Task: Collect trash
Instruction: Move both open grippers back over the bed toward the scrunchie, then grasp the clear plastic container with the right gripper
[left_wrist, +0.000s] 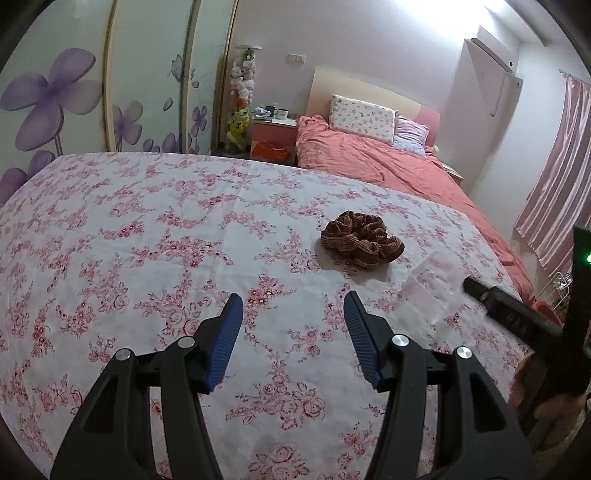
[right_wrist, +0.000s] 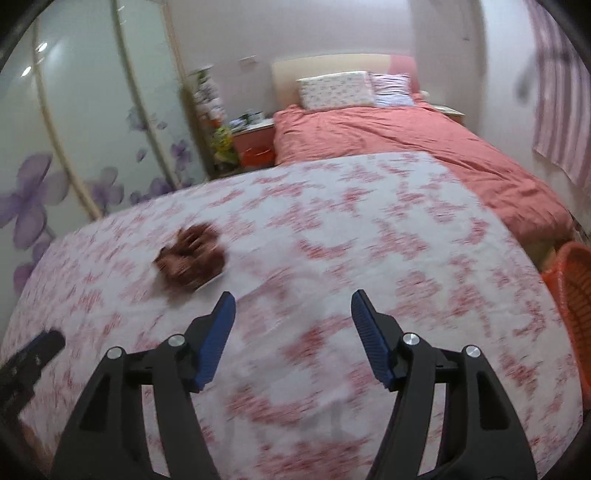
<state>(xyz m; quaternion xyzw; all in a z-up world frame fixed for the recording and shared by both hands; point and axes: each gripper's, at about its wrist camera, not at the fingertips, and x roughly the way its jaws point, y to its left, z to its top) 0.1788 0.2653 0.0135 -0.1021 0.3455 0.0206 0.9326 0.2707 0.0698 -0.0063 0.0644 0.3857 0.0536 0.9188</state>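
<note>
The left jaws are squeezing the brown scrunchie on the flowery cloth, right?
Not quite. The left gripper is open and holds nothing. The brown scrunchie lies by itself on the flowery cloth, farther ahead and apart from the jaws. The left wrist view shows this.

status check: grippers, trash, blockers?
Left gripper open, empty. Right gripper open, empty. Clear plastic piece and brown scrunchie on floral cloth, untouched. Nothing in the way.
</note>
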